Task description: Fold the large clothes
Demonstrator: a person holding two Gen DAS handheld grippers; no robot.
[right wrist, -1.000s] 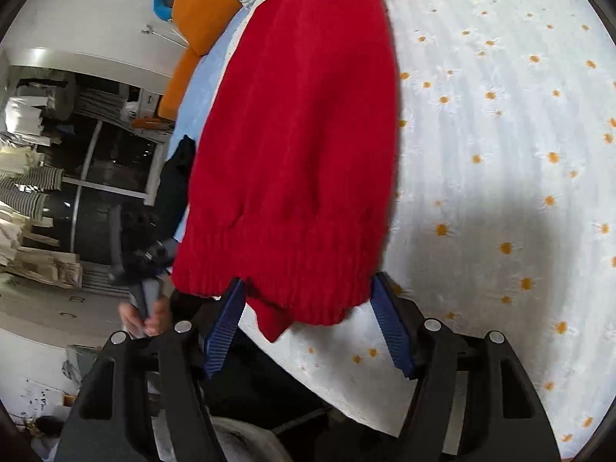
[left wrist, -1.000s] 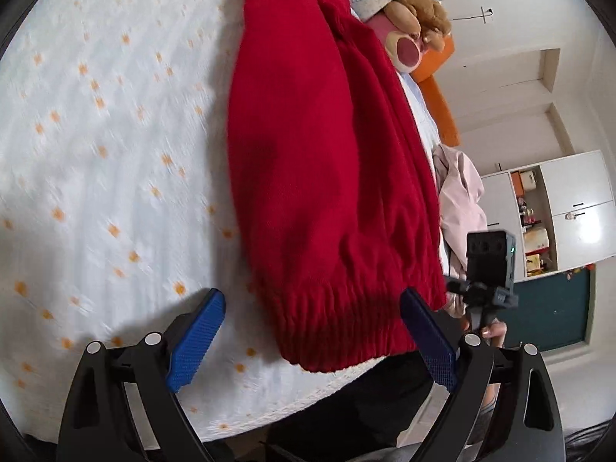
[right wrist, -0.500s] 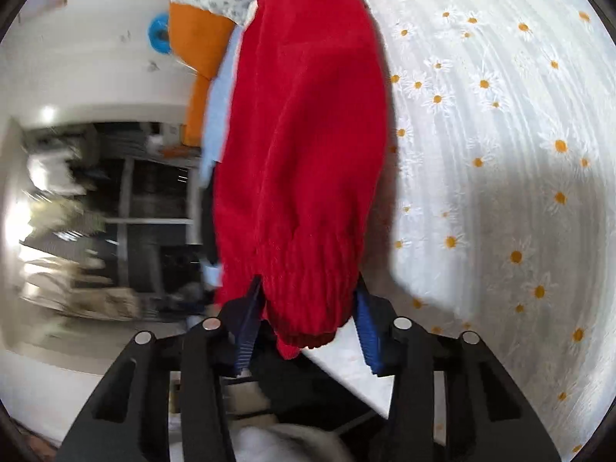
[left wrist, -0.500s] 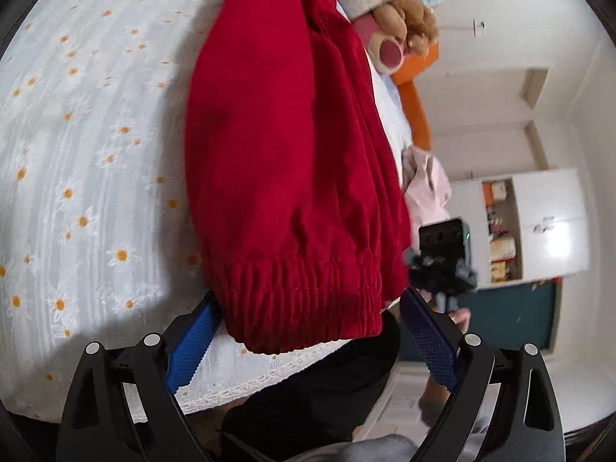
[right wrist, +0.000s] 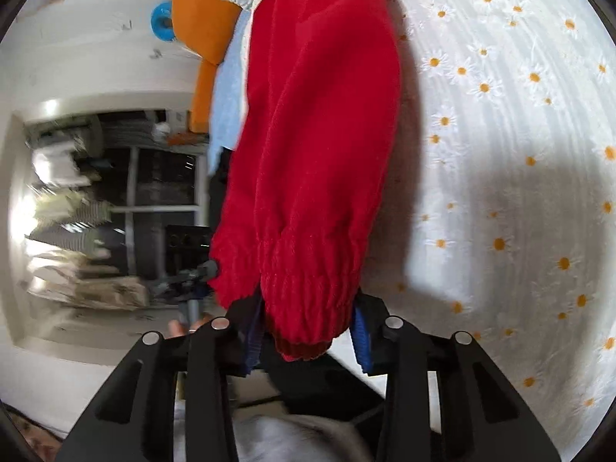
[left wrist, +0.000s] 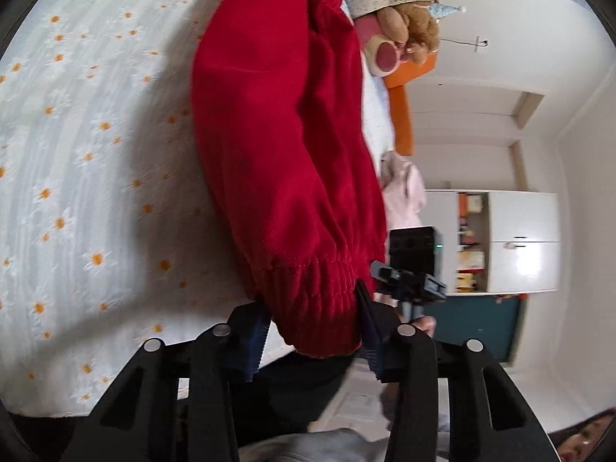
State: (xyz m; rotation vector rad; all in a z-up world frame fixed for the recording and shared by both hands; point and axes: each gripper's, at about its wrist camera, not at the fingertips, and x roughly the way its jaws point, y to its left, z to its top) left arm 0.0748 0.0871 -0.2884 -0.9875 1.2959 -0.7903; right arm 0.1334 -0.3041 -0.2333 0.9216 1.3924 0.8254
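A red knitted sweater (left wrist: 281,146) lies lengthwise on the white daisy-print bedspread (left wrist: 77,154). My left gripper (left wrist: 313,331) is shut on the sweater's ribbed hem at one corner, blue pads pressed against the bunched fabric. My right gripper (right wrist: 308,331) is shut on the ribbed hem (right wrist: 304,288) at the other corner. Both hem corners are lifted off the bedspread (right wrist: 500,154) near the bed's edge. The right gripper also shows in the left wrist view (left wrist: 408,281), just beside the hem.
A brown plush toy (left wrist: 408,27) and orange pillow (left wrist: 400,115) lie past the sweater's far end. A pink garment (left wrist: 404,196) lies at the bed's side. White cabinets (left wrist: 519,238) stand beyond. A blue cloth (right wrist: 227,96) and shelves (right wrist: 77,211) are beyond the bed.
Both grippers have closed from open onto the sweater's ribbed hem and drawn it up, bunching the hem narrower. The two grippers have come closer together.
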